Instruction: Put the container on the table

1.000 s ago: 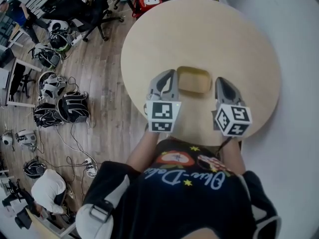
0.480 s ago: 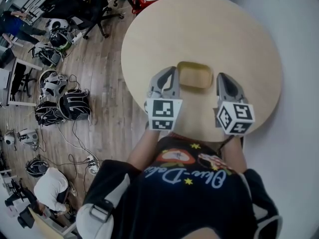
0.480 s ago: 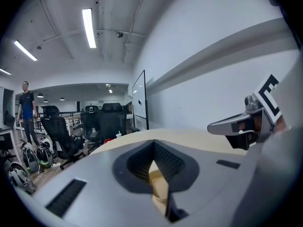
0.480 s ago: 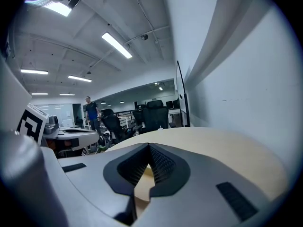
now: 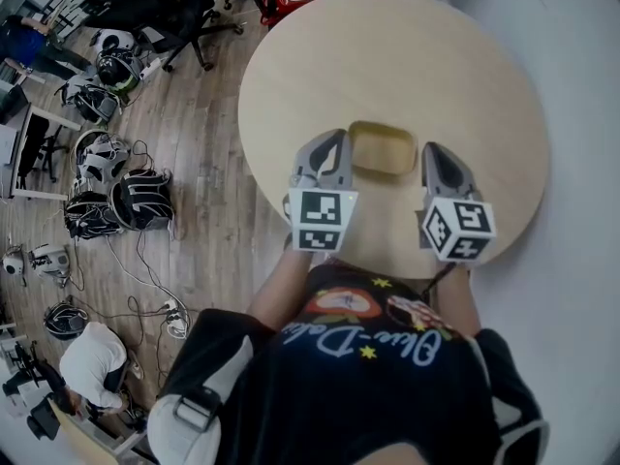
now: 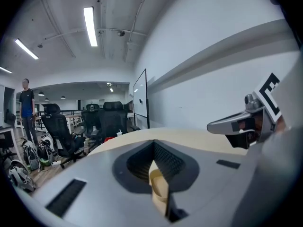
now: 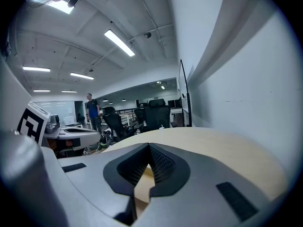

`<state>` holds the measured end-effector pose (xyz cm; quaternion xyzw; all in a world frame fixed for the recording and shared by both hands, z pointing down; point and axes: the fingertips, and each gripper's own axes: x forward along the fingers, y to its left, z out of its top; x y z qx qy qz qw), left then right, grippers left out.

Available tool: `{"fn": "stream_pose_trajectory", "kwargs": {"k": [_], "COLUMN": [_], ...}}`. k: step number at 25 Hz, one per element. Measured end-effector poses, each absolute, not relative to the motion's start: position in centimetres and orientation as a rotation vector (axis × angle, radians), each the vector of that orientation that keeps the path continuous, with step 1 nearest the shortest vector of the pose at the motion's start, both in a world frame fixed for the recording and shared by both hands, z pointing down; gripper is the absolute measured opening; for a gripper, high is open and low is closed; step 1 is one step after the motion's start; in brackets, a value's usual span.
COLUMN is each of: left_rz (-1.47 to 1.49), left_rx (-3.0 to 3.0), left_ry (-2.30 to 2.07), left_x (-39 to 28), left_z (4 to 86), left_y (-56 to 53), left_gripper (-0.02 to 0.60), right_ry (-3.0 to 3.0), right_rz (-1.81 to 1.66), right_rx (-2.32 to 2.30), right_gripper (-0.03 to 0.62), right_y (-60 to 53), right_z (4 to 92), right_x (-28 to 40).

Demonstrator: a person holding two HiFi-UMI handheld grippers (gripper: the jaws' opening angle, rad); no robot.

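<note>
My left gripper (image 5: 333,145) is clamped on the left rim of the shallow yellow container (image 5: 381,150), which sits at the near middle of the round table (image 5: 407,56). My right gripper (image 5: 433,153) stands just beside the container's right end, its jaws drawn together and holding nothing.

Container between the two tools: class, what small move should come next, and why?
Probably ease the container down onto the table: it is over the tabletop's near half, with the left tool and right tool each shut on one end.
</note>
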<state>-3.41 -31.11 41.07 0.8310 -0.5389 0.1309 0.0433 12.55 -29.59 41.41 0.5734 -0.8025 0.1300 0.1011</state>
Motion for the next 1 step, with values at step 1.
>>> {"fn": "stream_pose_trajectory", "kwargs": {"k": [1], "left_rz": [0.402], "left_rx": [2.54], "left_ry": [-1.647], "left_x": [-3.49], "left_z": [41.16], "left_y": [-31.07], "left_gripper": [0.0], "right_ry": [-2.37], "right_rz": [0.383], "right_rx": [1.691], "right_gripper": [0.0], "right_y": [-29.54], "right_z": [41.48], "right_x": [12.45]}}
